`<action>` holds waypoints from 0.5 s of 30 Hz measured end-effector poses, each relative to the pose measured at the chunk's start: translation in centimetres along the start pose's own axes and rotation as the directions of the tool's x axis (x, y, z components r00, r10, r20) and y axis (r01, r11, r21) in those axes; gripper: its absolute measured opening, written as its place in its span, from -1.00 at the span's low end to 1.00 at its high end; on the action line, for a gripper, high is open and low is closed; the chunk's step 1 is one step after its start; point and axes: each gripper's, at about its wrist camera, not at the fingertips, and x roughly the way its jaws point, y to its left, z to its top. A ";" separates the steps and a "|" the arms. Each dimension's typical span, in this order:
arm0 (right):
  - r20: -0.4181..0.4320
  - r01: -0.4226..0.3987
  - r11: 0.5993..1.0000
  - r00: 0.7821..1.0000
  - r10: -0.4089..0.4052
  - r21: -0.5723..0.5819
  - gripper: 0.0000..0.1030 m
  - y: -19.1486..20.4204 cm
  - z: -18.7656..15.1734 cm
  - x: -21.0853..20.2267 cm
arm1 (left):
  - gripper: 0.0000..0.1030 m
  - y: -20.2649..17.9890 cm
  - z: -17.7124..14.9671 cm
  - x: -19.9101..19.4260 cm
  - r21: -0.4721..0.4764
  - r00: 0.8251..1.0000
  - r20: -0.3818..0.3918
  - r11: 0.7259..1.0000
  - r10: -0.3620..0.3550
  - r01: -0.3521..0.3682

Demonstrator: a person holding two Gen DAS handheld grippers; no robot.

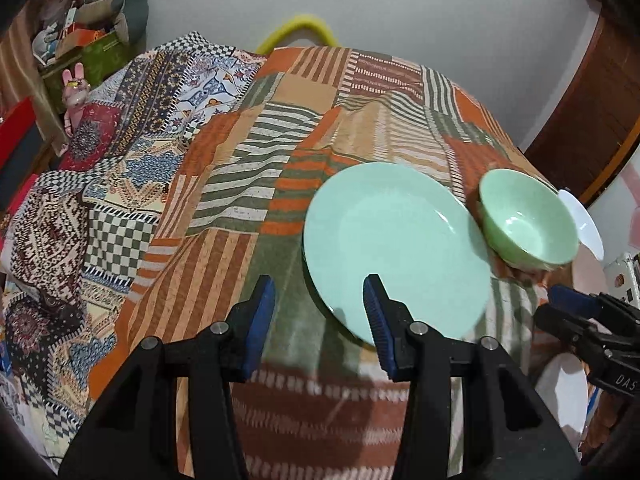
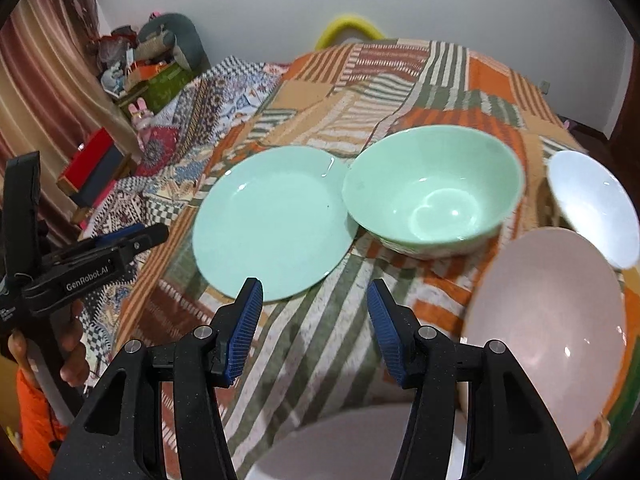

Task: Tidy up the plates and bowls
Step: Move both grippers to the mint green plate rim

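Both tongs are spread and hold nothing. Ahead of the left tongs (image 1: pixel 319 306) lies the green plate (image 1: pixel 394 250). The green bowl (image 2: pixel 434 192) sits beyond the right tongs (image 2: pixel 315 310), touching that plate.

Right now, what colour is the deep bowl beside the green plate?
Mint green bowl; clearest in the right wrist view.

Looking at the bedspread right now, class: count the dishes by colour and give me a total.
Green: 2, the green plate and the green bowl
White: 2, the white bowl and a white dish at the near edge
Pink: 1, the pink bowl
Total: 5
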 end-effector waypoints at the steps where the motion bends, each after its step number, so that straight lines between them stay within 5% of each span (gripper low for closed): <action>1: -0.013 0.000 1.000 1.000 0.000 0.001 -0.02 0.1 0.2 0.7 | -0.11 0.2 0.3 0.6 -0.002 1.000 -0.005 1.000 -0.001 0.001; 7: -0.056 0.017 1.000 0.998 -0.018 -0.004 -0.02 0.3 1.0 3.2 | -0.17 0.4 1.7 3.3 0.013 1.000 -0.014 1.000 -0.024 0.024; 12: -0.077 0.019 1.000 0.997 -0.018 0.015 -0.04 0.2 1.4 4.5 | -0.56 0.5 2.8 5.7 0.025 0.999 -0.038 0.999 -0.028 0.029; 15: -0.109 0.018 0.999 0.994 -0.013 0.043 -0.31 -0.3 1.6 5.7 | -0.70 0.8 3.1 6.7 0.018 0.998 -0.051 0.999 -0.031 0.032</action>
